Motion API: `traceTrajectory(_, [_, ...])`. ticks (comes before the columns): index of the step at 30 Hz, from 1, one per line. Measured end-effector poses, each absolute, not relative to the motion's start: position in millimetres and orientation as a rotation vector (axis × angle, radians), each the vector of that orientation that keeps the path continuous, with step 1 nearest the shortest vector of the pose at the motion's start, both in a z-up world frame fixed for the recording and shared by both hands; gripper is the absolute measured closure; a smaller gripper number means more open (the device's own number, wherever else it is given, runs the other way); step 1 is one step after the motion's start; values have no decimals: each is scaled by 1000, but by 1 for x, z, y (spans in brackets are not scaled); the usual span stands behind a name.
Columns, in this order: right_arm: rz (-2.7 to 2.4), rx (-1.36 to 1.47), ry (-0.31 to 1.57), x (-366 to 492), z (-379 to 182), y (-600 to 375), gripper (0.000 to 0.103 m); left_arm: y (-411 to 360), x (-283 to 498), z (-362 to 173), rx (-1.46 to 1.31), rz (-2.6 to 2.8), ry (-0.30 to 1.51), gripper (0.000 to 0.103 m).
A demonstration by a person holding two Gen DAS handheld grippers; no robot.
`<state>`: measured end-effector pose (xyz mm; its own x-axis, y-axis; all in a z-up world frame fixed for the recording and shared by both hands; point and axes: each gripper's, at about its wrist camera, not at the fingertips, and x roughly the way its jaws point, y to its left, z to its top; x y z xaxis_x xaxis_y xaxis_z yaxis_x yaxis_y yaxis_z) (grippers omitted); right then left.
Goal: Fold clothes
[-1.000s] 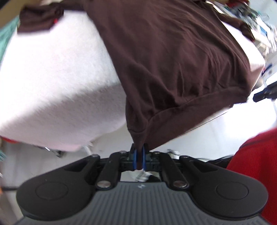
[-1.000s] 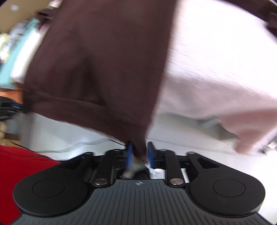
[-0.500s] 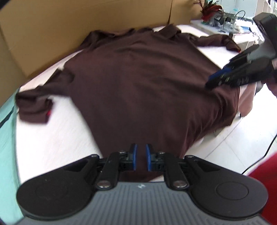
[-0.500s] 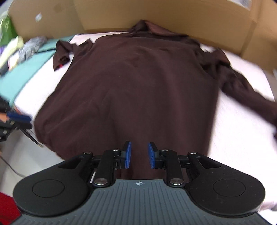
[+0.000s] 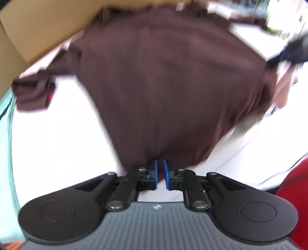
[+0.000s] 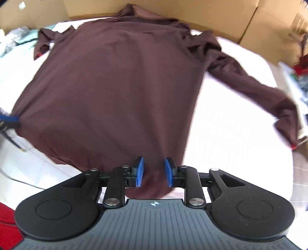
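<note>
Brown long-sleeved shirt (image 6: 115,92) spread flat on white table cover (image 6: 231,134), collar at far edge, hem at near edge, one hem corner hanging over the near side. Right sleeve (image 6: 250,82) stretched out across the cover toward the right edge; left sleeve (image 5: 34,94) bunched near the left edge, small red tag on cuff. Cardboard wall (image 6: 192,11) standing behind the table along the far side. Pale teal cloth (image 5: 7,153) beside the white cover on the left. Cluttered shelf or desk, blurred, off to the right in the room. White floor below near edge, thin cable on it. Red garment (image 5: 292,211) of person at frame corner.

Left gripper (image 5: 160,174) over near hem corner, narrow gap between blue pads, nothing pinched, having just opened a little. Right gripper (image 6: 153,172) over other hem corner, pads moderately apart after closing in somewhat, shirt showing between them, not clamped. Left view motion-blurred.
</note>
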<state>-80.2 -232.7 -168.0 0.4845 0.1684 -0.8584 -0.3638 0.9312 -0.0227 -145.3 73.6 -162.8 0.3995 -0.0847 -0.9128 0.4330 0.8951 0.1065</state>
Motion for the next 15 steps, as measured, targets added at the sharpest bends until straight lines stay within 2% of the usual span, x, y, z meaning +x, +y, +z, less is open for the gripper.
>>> traceTrajectory(3, [384,-135,975,-77,-157,-219,77,78,-150,-142,278,-397,1058,92])
traceTrajectory(5, [413,-123,971,-68,-160,-200,73,73,-143,-123,243,-430,970,84])
traceTrajectory(6, [415,-135,971,-63,-164,-190,73,69,-135,-122,241,-427,952,80])
traceTrajectory(11, [357,-148,1016,-54,-178,-186,73,66,-106,-138,251,-366,934,80])
traceTrajectory(15, [241,-159,1049,-55,-175,-207,72,83,-112,-148,253,-328,944,65])
